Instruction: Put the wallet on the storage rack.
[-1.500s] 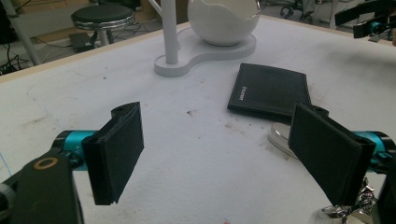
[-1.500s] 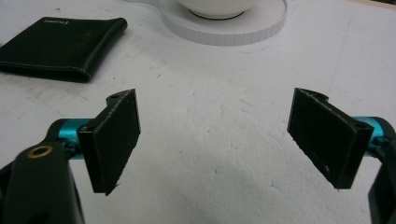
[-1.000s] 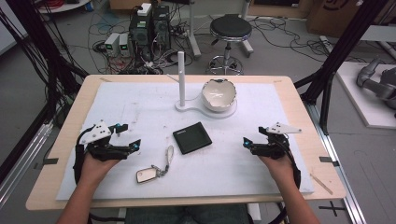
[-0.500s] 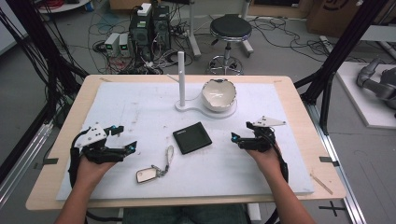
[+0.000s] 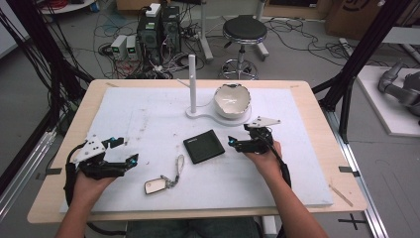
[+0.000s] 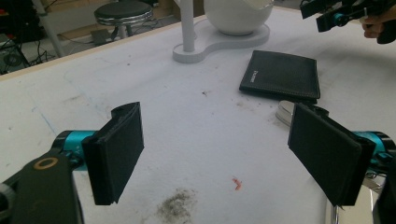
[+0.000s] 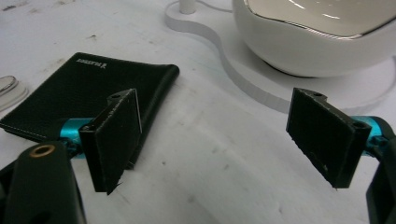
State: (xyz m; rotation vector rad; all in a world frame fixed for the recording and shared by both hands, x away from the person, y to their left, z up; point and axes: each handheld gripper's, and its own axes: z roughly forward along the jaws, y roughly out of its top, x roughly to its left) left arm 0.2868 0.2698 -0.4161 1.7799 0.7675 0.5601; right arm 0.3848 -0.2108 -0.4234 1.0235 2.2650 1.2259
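A black wallet lies flat at the middle of the white mat. My right gripper hovers open just right of it, with the wallet partly behind the left jaw in the right gripper view and nothing between the jaws. A small silver tag on a key strap lies near the front edge. My left gripper stands open at the left, a little left of the tag. In the left gripper view its jaws frame bare mat, with the wallet beyond.
A white bowl rests on a white base with an upright post behind the wallet. The bowl looms close beyond my right gripper. The mat covers a wooden table; a stool and cables stand past its far edge.
My right gripper has moved left and slightly forward, up to the wallet's right edge. The left gripper has shifted a little toward the front edge. Both stay open.
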